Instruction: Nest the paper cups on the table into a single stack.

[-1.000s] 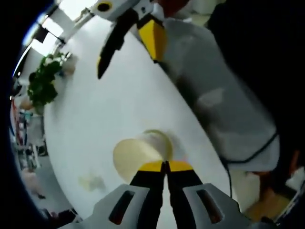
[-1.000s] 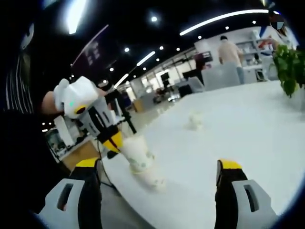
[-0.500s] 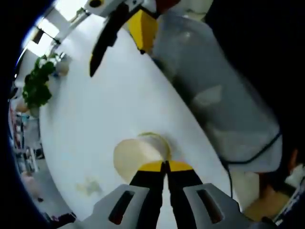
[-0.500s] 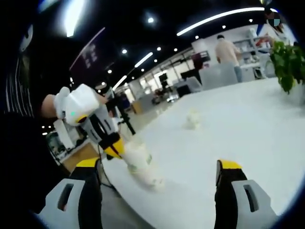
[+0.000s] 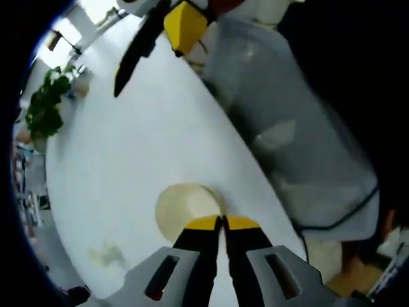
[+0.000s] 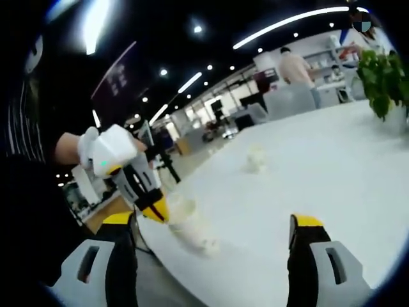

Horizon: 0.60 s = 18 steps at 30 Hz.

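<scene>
The left gripper [image 5: 222, 220] is clamped on a paper cup's [image 5: 185, 211] rim above the white worktop [image 5: 140, 147]. The right gripper [image 6: 214, 227] gapes wide, holding nothing.

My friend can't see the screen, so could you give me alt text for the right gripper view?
Across a white table, the left gripper pinches the rim of a paper cup pressed into another cup near the table's edge. The right gripper has its jaws wide apart in the foreground. A third cup stands farther off, with a potted plant at the right.
</scene>
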Motion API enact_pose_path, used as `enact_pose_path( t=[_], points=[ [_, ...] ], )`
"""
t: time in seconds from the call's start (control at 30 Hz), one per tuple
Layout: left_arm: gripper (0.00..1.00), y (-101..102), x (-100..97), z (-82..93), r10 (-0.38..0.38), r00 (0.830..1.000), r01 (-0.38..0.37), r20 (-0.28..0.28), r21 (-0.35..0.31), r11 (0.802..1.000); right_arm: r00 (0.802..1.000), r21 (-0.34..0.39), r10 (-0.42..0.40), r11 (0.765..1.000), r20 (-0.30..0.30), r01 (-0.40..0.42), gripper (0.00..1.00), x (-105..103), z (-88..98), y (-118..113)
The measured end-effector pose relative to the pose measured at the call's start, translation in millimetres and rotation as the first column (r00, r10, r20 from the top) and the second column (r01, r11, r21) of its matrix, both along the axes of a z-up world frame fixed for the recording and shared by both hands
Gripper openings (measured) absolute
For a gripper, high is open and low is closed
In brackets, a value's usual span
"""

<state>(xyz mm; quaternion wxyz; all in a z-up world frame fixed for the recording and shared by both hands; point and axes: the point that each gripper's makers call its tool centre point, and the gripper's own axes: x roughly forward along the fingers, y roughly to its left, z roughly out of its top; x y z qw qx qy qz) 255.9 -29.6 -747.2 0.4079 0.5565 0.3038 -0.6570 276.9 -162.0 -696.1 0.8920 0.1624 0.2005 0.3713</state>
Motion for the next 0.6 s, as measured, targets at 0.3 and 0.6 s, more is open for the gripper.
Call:
enact_pose_path(
  t=[0.3, 0.6],
  points=[
    [0.03, 4.4, 1.9, -8.9, 0.033, 0.999, -0.033, -0.024, 0.009, 0.999, 1.0, 0.009, -0.001, 1.0, -0.013, 0.001, 0.98, 0.2, -3.6, -1.4],
    [0.06, -1.3, -0.1, -1.2, 0.071, 0.995, -0.075, -0.074, -0.049, 0.996, 1.0, 0.011, 0.001, 1.0, -0.02, 0.0, 0.98, 0.8, -5.0, -1.9]
  ],
)
